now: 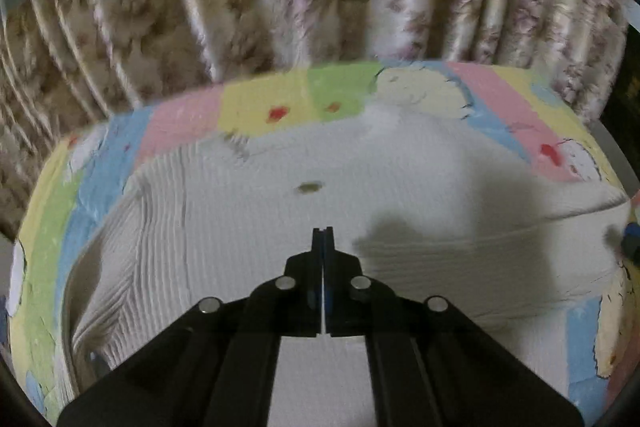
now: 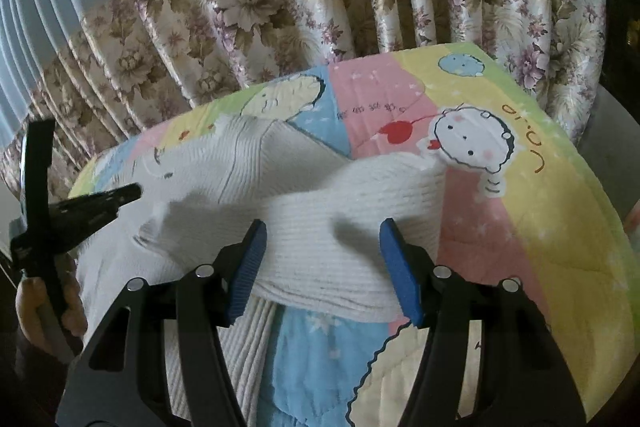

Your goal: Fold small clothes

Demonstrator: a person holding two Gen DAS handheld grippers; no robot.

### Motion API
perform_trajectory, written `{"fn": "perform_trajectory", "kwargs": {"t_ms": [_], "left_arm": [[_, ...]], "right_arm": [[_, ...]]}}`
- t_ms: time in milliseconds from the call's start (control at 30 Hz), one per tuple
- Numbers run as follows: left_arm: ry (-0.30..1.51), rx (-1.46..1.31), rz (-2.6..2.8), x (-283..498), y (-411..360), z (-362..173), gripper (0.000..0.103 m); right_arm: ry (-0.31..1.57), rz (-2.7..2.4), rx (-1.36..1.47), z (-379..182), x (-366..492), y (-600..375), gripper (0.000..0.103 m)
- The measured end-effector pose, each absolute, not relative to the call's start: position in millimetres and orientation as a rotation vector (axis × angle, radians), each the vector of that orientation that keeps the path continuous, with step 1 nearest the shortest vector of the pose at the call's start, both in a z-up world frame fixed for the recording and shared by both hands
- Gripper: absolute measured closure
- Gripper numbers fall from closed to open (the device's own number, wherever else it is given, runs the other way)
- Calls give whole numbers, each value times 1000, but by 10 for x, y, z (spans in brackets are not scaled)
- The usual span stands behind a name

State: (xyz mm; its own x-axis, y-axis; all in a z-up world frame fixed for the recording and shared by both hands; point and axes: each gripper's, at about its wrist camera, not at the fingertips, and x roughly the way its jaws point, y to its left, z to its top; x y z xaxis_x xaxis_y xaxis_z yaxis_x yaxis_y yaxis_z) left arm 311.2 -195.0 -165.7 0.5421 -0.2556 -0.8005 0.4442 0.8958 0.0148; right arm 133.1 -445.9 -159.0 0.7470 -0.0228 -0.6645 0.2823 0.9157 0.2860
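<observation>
- Right wrist view: the white ribbed sweater (image 2: pixel 248 163) lies spread on the cartoon quilt (image 2: pixel 520 195); right gripper (image 2: pixel 320 259) stands wide over its folded sleeve, gripping nothing.
- Left gripper (image 1: pixel 322 231) is fully closed above the knit, apparently empty.
- Soft, light, stretchy; best pinched at a hem or sleeve edge.

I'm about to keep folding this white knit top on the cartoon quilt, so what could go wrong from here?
1. The left gripper is shut above the white knit top with no fabric visibly pinched, so lifting may bring nothing.
2. The right gripper is open around a bunched sleeve; closing may trap several layers.
3. Dragging could rumple the quilt.
</observation>
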Motion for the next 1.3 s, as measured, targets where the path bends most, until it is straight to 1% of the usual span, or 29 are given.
{"fn": "perform_trajectory", "kwargs": {"t_ms": [100, 333, 400, 433, 467, 500, 533, 567, 733, 800, 833, 867, 900, 933, 1000, 1167, 1300], "left_arm": [[989, 160, -462, 3152, -1870, -1774, 103], [1000, 92, -524, 3008, -1999, -1868, 103], [1018, 25, -525, 3030, -1920, -1880, 99], [1024, 2, -523, 3017, -1904, -1879, 88], [1028, -22, -519, 3003, -1848, -1865, 63], [1032, -44, -512, 2988, -1806, -1867, 48], [1034, -63, -516, 2967, -1786, -1869, 25], [1036, -76, -520, 2925, -1765, -1873, 24], [1047, -76, -550, 2781, -1852, -1866, 25], [1033, -47, -564, 2743, -1949, -1848, 27], [1030, -20, -563, 2731, -1999, -1853, 41], [1031, 15, -551, 2720, -2051, -1867, 69], [1040, 43, -554, 2716, -2115, -1885, 80], [1052, 42, -571, 2717, -2139, -1902, 87], [1046, 64, -572, 2729, -2179, -1902, 91], [1011, 71, -550, 2839, -2125, -1816, 93], [890, 89, -446, 2926, -1760, -1531, 93]], "right_arm": [[707, -180, 396, -1575, 1388, -4482, 43], [709, -155, 376, -1596, 1423, -4358, 42], [718, -152, 364, -1624, 1406, -4338, 42], [721, -154, 359, -1633, 1399, -4338, 41], [723, -158, 355, -1654, 1379, -4342, 41], [724, -158, 359, -1672, 1361, -4354, 41], [723, -159, 364, -1682, 1352, -4364, 41], [720, -159, 374, -1699, 1331, -4381, 41], [714, -164, 382, -1738, 1289, -4396, 41], [715, -161, 374, -1747, 1277, -4396, 41], [717, -160, 370, -1749, 1268, -4401, 41], [717, -163, 367, -1746, 1261, -4401, 41], [717, -166, 364, -1741, 1249, -4408, 41], [716, -169, 362, -1733, 1245, -4410, 41], [716, -178, 364, -1722, 1227, -4433, 41], [724, -189, 377, -1706, 1211, -4471, 41], [730, -177, 367, -1660, 1276, -4425, 40]]}}
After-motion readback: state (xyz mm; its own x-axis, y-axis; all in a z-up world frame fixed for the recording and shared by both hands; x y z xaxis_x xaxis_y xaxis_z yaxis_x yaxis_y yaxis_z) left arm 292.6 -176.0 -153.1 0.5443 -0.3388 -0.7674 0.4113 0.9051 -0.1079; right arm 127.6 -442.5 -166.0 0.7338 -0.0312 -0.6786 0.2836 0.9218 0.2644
